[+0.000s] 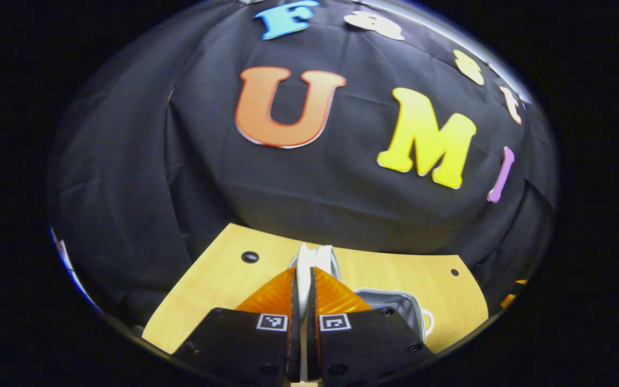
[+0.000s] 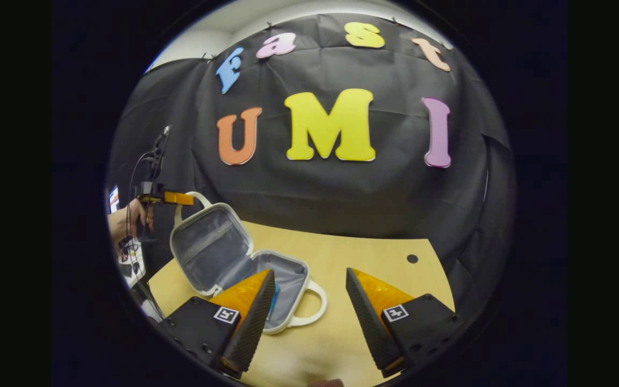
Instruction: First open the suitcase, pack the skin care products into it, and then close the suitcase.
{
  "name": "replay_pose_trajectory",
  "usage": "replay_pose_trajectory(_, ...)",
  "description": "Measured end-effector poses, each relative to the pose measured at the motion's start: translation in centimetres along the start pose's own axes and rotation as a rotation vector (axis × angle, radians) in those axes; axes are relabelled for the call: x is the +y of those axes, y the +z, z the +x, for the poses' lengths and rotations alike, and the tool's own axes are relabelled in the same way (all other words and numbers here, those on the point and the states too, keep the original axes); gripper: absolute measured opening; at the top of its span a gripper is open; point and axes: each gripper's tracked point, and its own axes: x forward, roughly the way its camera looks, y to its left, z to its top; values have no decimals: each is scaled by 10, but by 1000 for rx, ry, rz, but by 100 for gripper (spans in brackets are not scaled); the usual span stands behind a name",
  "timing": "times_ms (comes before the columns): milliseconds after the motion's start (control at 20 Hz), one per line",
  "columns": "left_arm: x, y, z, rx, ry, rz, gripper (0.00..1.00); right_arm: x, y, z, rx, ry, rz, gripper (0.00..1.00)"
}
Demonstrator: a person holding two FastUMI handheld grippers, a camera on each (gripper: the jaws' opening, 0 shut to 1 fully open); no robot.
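The left gripper (image 1: 303, 285) clamps the raised lid's handle (image 1: 315, 255) of the open suitcase (image 2: 245, 263); the right gripper (image 2: 309, 301) hangs spread above the bench (image 2: 384, 252).

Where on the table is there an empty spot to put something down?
The wooden table is bare between the suitcase and the small hole near its far right edge, up to the black cloth wall. The left side is crowded: the suitcase lies open there, and the left gripper holds its raised lid by the handle. The right gripper, jaws open, hovers over the near part.
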Motion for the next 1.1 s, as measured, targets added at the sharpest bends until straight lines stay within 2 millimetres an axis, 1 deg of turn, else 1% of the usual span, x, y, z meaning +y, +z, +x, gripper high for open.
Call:
replay_pose_trajectory(150, -70, 5, -15, -33, -76, 7, 7, -37, -1, -12, -12, -49, 36, 78)
replay_pose_trajectory(250, -121, -2, -20, -16, -142, -1, 7, -62, -5, -26, -12, -81, 49, 78)
replay_pose_trajectory(300, -145, -8, -21, -5, -172, 11, 7, -77, -6, -32, -12, -102, 50, 78)
replay_pose_trajectory(400, -184, -25, -20, 9, -222, 57, 8, -108, -7, -45, -16, -147, 55, 78)
replay_pose_trajectory(450, -202, -36, -18, 18, -242, 77, 8, -123, -9, -51, -15, -171, 62, 78)
replay_pose_trajectory(500, -214, -49, -15, 33, -260, 94, 7, -137, -11, -56, -10, -195, 69, 78)
replay_pose_trajectory(550, -231, -64, -10, 60, -277, 104, 7, -151, -14, -61, -2, -218, 75, 78)
replay_pose_trajectory(650, -259, -93, -3, 115, -305, 107, 7, -171, -19, -70, 12, -249, 85, 78)
replay_pose_trajectory(700, -271, -109, 0, 145, -316, 118, 7, -180, -20, -74, 16, -262, 83, 81)
replay_pose_trajectory(750, -279, -125, 6, 165, -321, 139, 8, -187, -22, -76, 20, -273, 79, 78)
replay_pose_trajectory(850, -295, -150, 16, 203, -331, 169, 8, -200, -25, -83, 31, -294, 77, 78)
replay_pose_trajectory(950, -305, -179, 24, 249, -336, 185, 8, -213, -29, -89, 42, -315, 82, 78)
replay_pose_trajectory(1000, -306, -192, 28, 266, -334, 199, 8, -218, -32, -91, 52, -322, 87, 78)
replay_pose_trajectory(1100, -309, -210, 33, 294, -328, 219, 8, -227, -36, -95, 66, -335, 95, 77)
